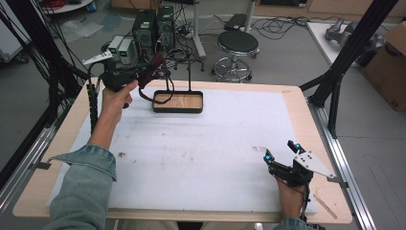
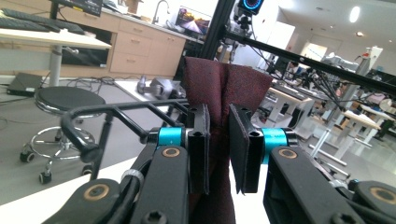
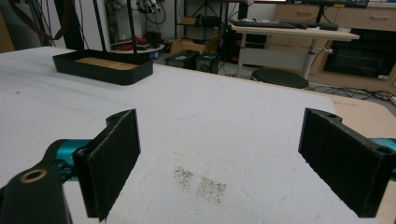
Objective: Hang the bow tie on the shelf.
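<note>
Left gripper [image 2: 219, 149]: jaws drawn in narrow and clamped on the dark red cloth bag [image 2: 219, 88], so it's a proper pinch, pads pressed on the fabric from both sides.

Bag vs. jaws: in the left gripper view the fabric runs straight up through the slot between the two pads, bunched into a fold there, then fans out wider above the tips. Some of it also hangs down below the pads, between the gripper's arms.

Bag from above: in the high view the bag [image 1: 155, 64] sticks out past the left gripper [image 1: 143, 72], and its strap [image 1: 160, 98] loops down under the jaws toward the tray.

Stand: black wire stand [image 1: 186, 64] on a wood-bottomed tray [image 1: 178, 102], just beyond the left jaw tips. Its curved arm [image 2: 93, 116] sits just to the left of the jaws in the left gripper view. Can't tell if the bag touches it.

Right gripper [image 1: 282, 152]: jaws spread wide, nothing between them, just the white mat [image 3: 210, 140] with a grey smudge [image 3: 201, 182] on it.

Bag vs. right jaws: well apart, far off ahead of them, beyond the tray [image 3: 102, 67].
</note>
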The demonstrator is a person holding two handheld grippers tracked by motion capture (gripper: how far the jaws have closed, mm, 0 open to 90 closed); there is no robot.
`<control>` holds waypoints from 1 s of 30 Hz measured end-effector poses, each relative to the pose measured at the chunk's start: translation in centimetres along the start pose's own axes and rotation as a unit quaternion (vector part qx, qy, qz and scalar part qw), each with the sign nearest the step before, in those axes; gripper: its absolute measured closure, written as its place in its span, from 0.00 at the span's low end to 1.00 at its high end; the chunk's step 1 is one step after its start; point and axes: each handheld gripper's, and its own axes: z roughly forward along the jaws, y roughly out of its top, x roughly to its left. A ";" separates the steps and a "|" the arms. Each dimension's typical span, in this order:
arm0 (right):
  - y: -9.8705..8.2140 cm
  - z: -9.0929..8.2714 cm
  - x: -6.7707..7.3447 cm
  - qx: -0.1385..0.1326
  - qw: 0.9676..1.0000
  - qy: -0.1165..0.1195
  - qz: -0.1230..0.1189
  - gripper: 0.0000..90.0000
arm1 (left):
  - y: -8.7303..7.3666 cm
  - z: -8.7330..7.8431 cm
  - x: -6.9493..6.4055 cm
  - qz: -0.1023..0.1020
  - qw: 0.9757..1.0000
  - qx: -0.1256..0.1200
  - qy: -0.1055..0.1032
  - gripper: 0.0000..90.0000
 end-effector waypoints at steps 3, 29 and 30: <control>0.0 0.0 0.0 0.000 1.000 0.000 0.000 0.13 | 0.0 -0.2 0.6 -0.006 1.000 -0.002 0.009 0.87; 0.0 0.1 -0.1 0.001 1.000 0.003 0.001 0.13 | -0.9 0.0 5.2 -0.054 0.994 -0.013 0.091 0.87; 0.0 0.1 -0.1 0.001 1.000 0.004 0.001 0.13 | -1.1 0.0 5.3 -0.059 0.994 -0.012 0.093 0.87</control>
